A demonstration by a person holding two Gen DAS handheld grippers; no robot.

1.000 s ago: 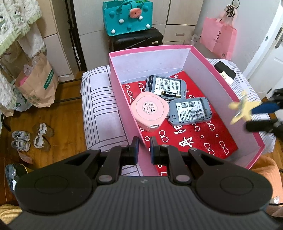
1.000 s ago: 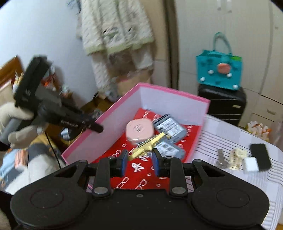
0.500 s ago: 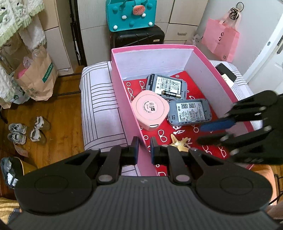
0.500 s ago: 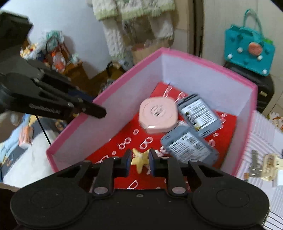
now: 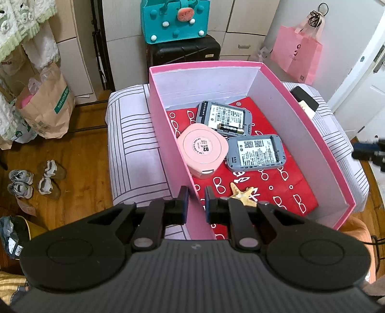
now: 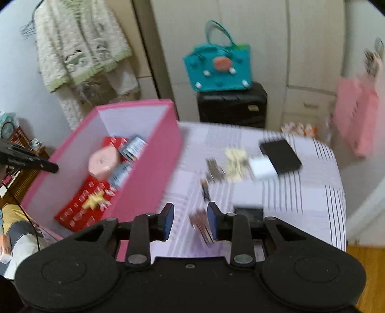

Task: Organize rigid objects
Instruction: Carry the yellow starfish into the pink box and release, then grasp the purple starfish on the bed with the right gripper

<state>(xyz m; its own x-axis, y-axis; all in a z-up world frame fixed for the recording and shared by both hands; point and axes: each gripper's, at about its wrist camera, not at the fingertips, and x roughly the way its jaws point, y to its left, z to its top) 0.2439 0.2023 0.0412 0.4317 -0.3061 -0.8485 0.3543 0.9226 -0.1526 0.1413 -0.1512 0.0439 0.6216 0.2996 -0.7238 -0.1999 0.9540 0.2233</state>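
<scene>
Left gripper (image 5: 195, 201): jaws nearly together, clamped on the near part of the left wall of the pink box (image 5: 168, 134); the wall's edge runs up between the two blue pads.
Right gripper (image 6: 190, 220): jaws apart and just been opening, nothing pressed between the pads; it hangs over the striped cover (image 6: 300, 192) just right of the box. Its tips also show at 3 o'clock in the left wrist view (image 5: 368, 150), outside the box's right wall.
Pink box: open-topped, white inside, red patterned sheet (image 5: 272, 190) lining the floor; sits on the striped cover.
Starfish (image 5: 243, 195): yellow, lying free on the red sheet at the near end of the box, at 6 o'clock from the other contents, touching neither gripper.
Pink round case (image 5: 203, 150): against the left wall, mid-box.
Grey devices: two, label side up. One (image 5: 225, 118) towards the far wall with a battery (image 5: 231, 127) lying across it; the other (image 5: 255, 153) at 3 o'clock from the pink case, just beside it.
Outside the box, right wrist view (motion-blurred): black flat item (image 6: 280, 156), white block (image 6: 261, 167) touching it, cream item (image 6: 235, 160), keys (image 6: 214, 169), all on the cover at 12 to 1 o'clock from the right gripper. A brownish item (image 6: 201, 226) sits at the inner edge of the right pad; what it is I cannot tell.
Background: teal bag (image 5: 175, 20) on a black suitcase (image 5: 185, 51) at 12 o'clock; pink paper bag (image 5: 297, 56) at 1 o'clock.
</scene>
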